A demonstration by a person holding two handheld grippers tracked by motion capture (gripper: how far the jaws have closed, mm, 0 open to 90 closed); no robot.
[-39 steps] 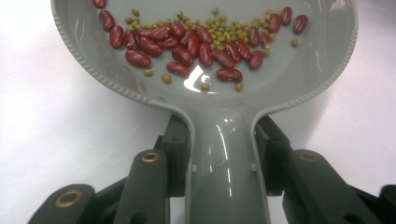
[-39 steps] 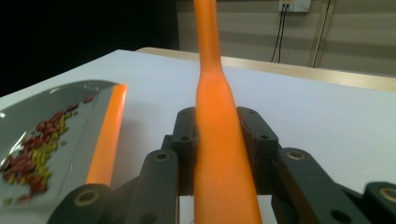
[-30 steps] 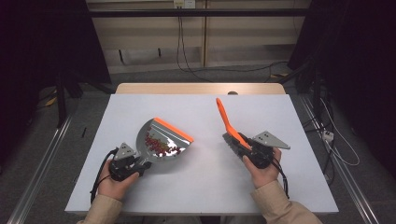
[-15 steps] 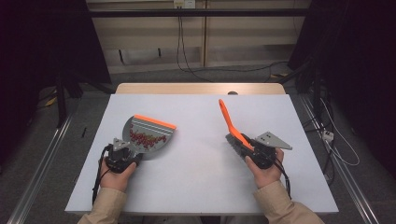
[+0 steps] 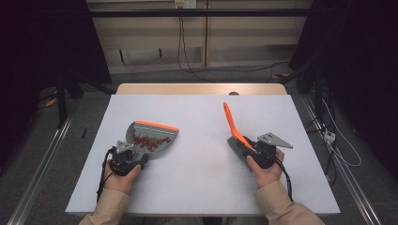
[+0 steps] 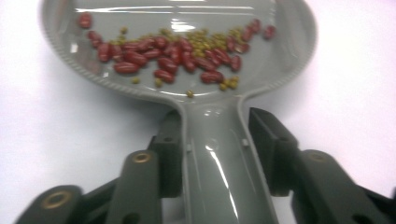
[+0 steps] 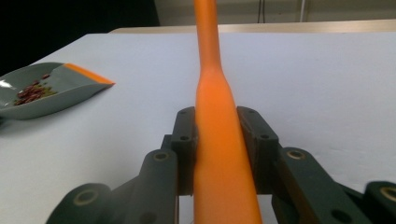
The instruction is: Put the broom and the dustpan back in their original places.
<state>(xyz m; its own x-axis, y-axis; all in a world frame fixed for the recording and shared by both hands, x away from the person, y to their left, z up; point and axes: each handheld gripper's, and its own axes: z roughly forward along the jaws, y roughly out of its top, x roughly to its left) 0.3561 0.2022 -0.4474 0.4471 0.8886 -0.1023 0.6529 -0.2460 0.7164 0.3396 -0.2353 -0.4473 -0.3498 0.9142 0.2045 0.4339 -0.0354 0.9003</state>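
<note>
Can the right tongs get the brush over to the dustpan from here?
Probably yes. Bare table lies between the right tongs, shut on the brush, and the dustpan; nothing stands in the path.

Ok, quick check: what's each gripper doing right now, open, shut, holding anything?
Left gripper: jaws just opening, apart from the dustpan handle between them.
Right gripper: shut on the orange brush handle.

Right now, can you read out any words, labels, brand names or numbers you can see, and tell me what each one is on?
None: no readable text in these pictures.
Dustpan: plain grey, no label or brand visible.
Brush: plain orange handle, no markings.
Left gripper and right gripper: no print visible.
Table: plain white, no signs.
</note>
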